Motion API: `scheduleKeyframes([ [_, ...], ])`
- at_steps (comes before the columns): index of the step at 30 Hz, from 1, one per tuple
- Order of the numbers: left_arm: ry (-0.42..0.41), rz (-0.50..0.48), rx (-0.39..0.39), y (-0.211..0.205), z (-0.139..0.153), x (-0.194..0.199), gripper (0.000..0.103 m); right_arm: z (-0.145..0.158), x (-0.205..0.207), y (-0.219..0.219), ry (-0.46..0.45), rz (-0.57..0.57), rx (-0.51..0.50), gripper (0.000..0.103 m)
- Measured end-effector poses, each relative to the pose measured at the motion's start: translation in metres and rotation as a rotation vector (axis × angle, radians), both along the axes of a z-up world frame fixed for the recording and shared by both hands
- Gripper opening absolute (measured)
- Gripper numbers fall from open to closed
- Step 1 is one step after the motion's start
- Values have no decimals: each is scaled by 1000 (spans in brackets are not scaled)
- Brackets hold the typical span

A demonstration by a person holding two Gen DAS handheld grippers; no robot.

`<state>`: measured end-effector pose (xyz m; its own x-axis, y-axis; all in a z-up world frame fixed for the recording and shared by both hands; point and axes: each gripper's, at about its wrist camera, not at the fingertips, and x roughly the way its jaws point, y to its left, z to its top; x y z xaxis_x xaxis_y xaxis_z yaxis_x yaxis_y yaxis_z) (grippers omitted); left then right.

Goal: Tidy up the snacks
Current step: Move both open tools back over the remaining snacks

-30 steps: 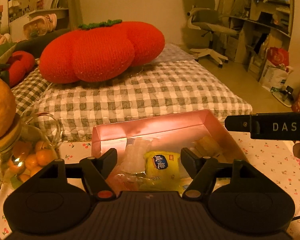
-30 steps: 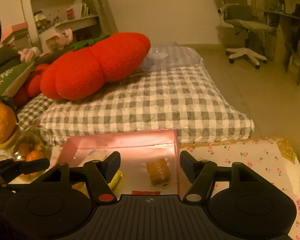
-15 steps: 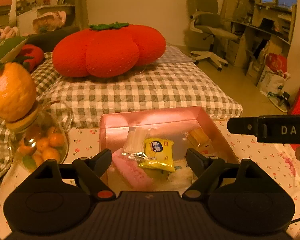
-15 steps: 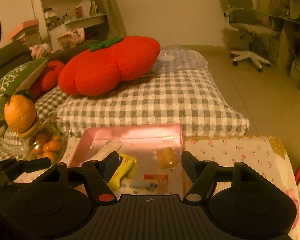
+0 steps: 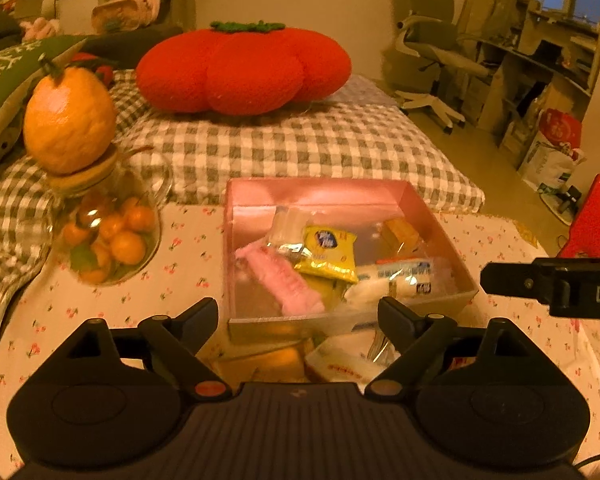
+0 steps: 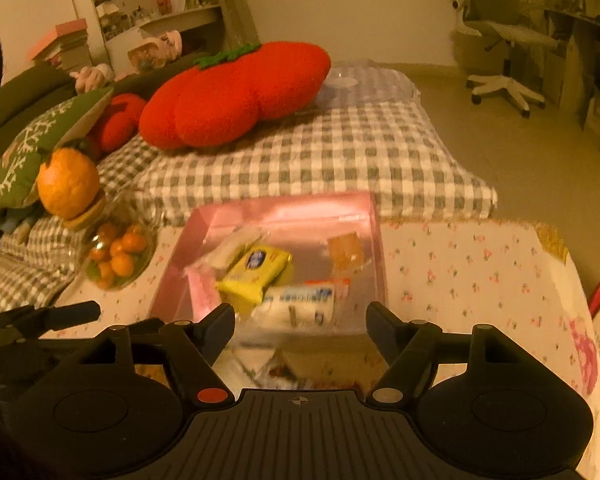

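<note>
A pink box (image 5: 320, 190) (image 6: 374, 240) stands on the floral tablecloth and holds several snacks: a yellow packet (image 5: 328, 250) (image 6: 256, 270), a pink bar (image 5: 284, 276), a white wrapped snack (image 5: 396, 280) (image 6: 300, 304) and an orange-brown one (image 5: 398, 232) (image 6: 344, 250). More snack packets (image 5: 340, 360) (image 6: 256, 362) lie on the cloth in front of the box. My left gripper (image 5: 298, 310) is open and empty above those loose packets. My right gripper (image 6: 300, 316) is open and empty just before the box's near edge.
A glass jar of small oranges (image 5: 108, 236) (image 6: 118, 256) with a large orange (image 5: 70, 114) on its lid stands left of the box. A checked mattress (image 5: 300, 140) with a red tomato cushion (image 5: 244, 70) lies behind the table. A red object (image 5: 598, 220) stands at the right.
Both grippers have pulled back and risen from the box. More of the box, the jar and the loose packets in front of the box have come into view.
</note>
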<state>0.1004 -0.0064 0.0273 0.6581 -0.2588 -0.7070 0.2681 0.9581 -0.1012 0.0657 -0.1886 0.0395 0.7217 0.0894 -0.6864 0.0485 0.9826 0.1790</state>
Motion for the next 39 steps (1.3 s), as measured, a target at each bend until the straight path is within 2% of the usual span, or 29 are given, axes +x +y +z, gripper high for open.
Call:
scheduleKeyframes([
  [7, 37, 32, -14, 13, -7, -15, 89, -17, -18, 3, 28, 5, 43, 74],
  [14, 39, 62, -17, 24, -17, -30, 92, -38, -29, 2, 70, -1, 71, 74],
  [19, 33, 47, 19, 26, -24, -39, 95, -46, -37, 4, 93, 7, 72, 75],
  [21, 41, 38, 22, 27, -27, -40, 95, -50, -40, 5, 97, 15, 73, 78],
  [30, 32, 28, 53, 36, -39, -43, 97, -61, -50, 11, 100, 62, -9, 80],
  [34, 50, 20, 55, 38, -48, -39, 97, -70, -53, 4, 111, 56, -59, 80],
  [39, 41, -1, 93, 38, -60, -37, 97, -82, -52, -10, 125, 30, -90, 80],
])
